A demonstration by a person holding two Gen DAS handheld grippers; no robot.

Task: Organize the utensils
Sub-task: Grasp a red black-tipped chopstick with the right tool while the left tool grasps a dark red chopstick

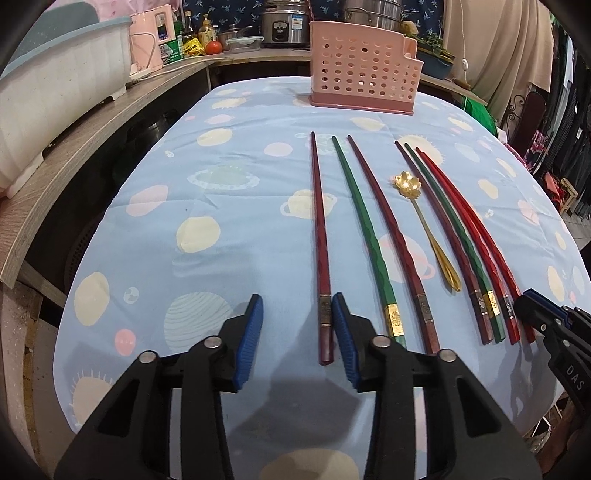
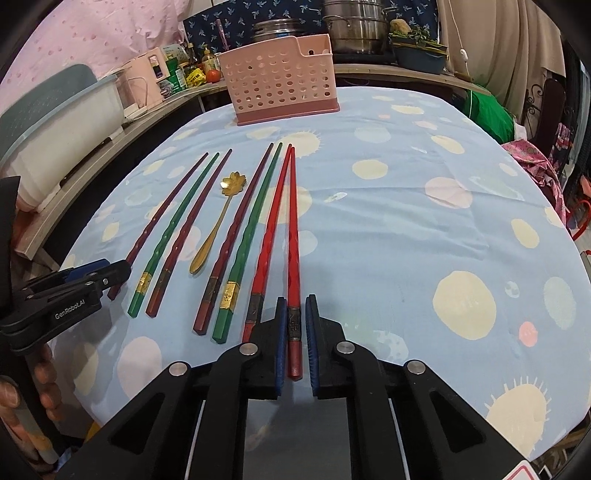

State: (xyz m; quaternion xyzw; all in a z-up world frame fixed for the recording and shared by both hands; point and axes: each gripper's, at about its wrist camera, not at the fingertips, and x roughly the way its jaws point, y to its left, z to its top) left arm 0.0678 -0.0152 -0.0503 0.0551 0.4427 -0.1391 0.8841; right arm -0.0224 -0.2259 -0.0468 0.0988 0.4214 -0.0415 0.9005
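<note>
home kitchen | rice cooker (image 1: 284, 27) | steamer pot (image 2: 352, 26) | condiment bottles (image 1: 207, 33)

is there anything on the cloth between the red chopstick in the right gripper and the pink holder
Nothing visible. The right gripper is shut on the outermost red chopstick, and beyond its tip the tablecloth runs bare up to the pink holder. The other chopsticks and the gold spoon lie off to its left.

Tongs (image 1: 297, 332) straddle (loosely) maroon chopstick (image 1: 320, 236).
</note>
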